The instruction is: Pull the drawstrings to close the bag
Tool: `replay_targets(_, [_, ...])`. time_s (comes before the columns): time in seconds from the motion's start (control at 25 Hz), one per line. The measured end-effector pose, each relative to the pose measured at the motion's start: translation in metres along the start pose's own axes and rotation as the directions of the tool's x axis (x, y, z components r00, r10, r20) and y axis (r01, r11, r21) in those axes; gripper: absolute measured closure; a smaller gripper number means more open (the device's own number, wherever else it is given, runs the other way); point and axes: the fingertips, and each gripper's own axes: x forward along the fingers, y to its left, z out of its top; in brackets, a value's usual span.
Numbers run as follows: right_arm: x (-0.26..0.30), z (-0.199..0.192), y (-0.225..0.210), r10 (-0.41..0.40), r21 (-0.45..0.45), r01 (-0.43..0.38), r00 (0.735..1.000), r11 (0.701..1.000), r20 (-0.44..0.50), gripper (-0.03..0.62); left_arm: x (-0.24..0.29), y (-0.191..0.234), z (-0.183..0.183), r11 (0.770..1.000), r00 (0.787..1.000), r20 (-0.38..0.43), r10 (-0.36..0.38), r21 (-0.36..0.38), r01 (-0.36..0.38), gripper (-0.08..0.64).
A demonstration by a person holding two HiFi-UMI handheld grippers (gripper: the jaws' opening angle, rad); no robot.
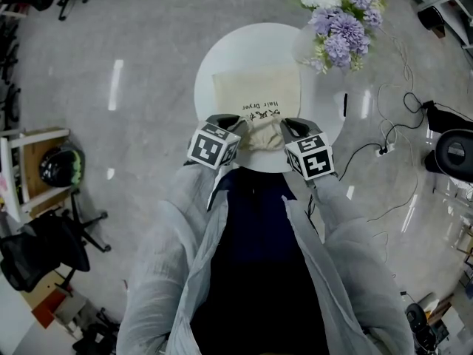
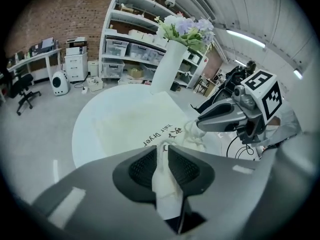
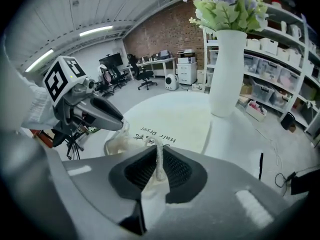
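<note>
Bag [image 1: 255,95] lies on the table [image 1: 214,58], its puckered mouth at lower centre. Left gripper [image 1: 238,126] and right gripper [image 1: 285,128] flank it, fingers [image 2: 145,166] narrow, each pinching a drawstring [image 2: 162,171]. Opposite sides, so pulling apart should cinch it.

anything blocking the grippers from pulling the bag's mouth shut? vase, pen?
Nothing visible does. The left gripper and right gripper each already pinch the bag at its mouth. The vase and pen sit off to the bag's right, apart from both.
</note>
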Motion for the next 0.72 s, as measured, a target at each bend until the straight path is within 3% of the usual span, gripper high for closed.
replay_targets(0.2, [-0.004,-0.001,-0.004,0.024,0.069,-0.025,1.0,0.997,0.013,0.329,-0.005,-0.002,-0.001,0.999,1.0,0.011,-0.025,-0.034,0.026,0.336])
replay_targets(0.28, [-0.009,0.0,-0.005,0.043,0.117,-0.047,0.998,0.992,0.039,0.167,-0.008,-0.011,-0.006,0.997,0.997,-0.023,-0.075,-0.032,0.074,0.112])
replay_targets(0.32, [-0.013,-0.001,-0.006,0.047,0.138,-0.055,0.997,0.989,0.055,0.134,-0.01,-0.014,-0.009,0.996,0.995,-0.035,-0.088,-0.017,0.088,0.066])
replay_targets(0.44, [-0.025,-0.004,-0.01,0.048,0.189,-0.064,0.995,0.98,0.084,0.106,-0.02,-0.013,-0.01,0.997,0.997,-0.031,-0.076,0.013,0.077,0.066])
replay_targets(0.56, [-0.037,-0.005,-0.016,0.03,0.209,-0.051,0.994,0.977,0.101,0.1,-0.031,-0.009,-0.006,0.998,0.998,0.006,-0.057,-0.018,0.057,0.076])
replay_targets(0.72, [-0.06,-0.001,-0.008,0.068,0.227,-0.099,0.988,0.969,0.138,0.114,-0.047,-0.011,-0.004,0.999,0.998,0.044,-0.036,-0.034,0.037,0.162])
